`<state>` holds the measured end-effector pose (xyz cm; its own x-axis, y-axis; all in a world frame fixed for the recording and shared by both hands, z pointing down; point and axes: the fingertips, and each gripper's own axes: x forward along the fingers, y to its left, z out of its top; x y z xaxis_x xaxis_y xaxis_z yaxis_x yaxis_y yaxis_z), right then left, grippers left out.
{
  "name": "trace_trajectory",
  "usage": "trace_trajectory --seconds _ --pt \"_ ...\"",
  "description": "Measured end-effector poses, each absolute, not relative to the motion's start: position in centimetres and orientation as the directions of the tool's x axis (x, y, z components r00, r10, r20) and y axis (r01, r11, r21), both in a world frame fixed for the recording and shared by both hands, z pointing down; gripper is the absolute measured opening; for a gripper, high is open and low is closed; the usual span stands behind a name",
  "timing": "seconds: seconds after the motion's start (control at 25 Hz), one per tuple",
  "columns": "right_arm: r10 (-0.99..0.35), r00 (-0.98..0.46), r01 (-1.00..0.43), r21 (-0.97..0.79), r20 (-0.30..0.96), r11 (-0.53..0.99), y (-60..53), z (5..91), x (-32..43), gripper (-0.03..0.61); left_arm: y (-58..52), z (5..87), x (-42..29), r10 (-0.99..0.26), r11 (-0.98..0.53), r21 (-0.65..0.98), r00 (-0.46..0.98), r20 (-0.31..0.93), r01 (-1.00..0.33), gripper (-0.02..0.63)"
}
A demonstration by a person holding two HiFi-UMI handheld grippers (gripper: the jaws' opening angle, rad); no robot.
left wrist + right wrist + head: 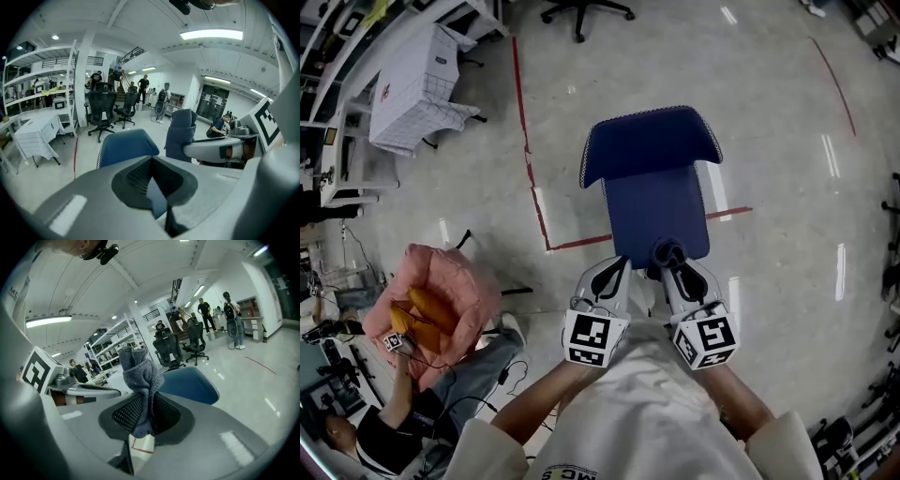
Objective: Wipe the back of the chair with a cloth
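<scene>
The left tool (151, 174), jaws drawn together on nothing, hangs just beside its partner at the near edge of a blue chair (654, 178) standing mid-floor by a red tape line (525, 141). The right tool (143, 405) is clenched on a bunched grey-blue cloth (140, 373), held upright and apart from the backrest (649, 141). Wiping appears not yet begun; the next move likely calls for carrying the cloth across the seat and pressing it to the backrest. The chair's base is hidden beneath the seat, and the backrest's far face cannot be seen.
</scene>
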<state>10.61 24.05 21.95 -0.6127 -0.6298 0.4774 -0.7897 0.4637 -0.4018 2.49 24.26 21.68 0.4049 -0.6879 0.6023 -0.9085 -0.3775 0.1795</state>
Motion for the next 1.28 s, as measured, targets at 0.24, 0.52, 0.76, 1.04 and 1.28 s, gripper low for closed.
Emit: trace_trajectory --seconds 0.24,0.52,0.76,1.04,1.28 --pt "-0.61 -0.603 -0.795 -0.449 0.514 0.407 19.7 24.5 9.1 0.092 19.7 23.7 1.7 -0.673 -0.371 0.176 0.395 0.625 -0.912 0.0" --pt "-0.578 -0.582 -0.811 -0.462 0.572 0.359 16.1 29.9 5.5 0.091 16.4 28.9 -2.1 -0.659 -0.363 0.166 0.379 0.65 -0.917 0.0" --pt "-0.581 -0.546 -0.835 -0.452 0.604 0.315 12.8 34.1 2.8 0.091 14.0 33.3 -5.6 -0.622 -0.363 0.176 0.378 0.686 -0.915 0.0" --pt "-0.566 -0.536 -0.841 -0.457 0.627 0.29 11.0 39.8 0.1 0.091 12.7 38.9 -8.2 -0.583 -0.362 0.209 0.395 0.71 -0.908 0.0" --pt "-0.558 -0.514 -0.852 -0.462 0.652 0.245 10.8 44.9 -0.6 0.091 12.8 42.9 -9.1 -0.569 -0.372 0.212 0.403 0.717 -0.904 0.0"
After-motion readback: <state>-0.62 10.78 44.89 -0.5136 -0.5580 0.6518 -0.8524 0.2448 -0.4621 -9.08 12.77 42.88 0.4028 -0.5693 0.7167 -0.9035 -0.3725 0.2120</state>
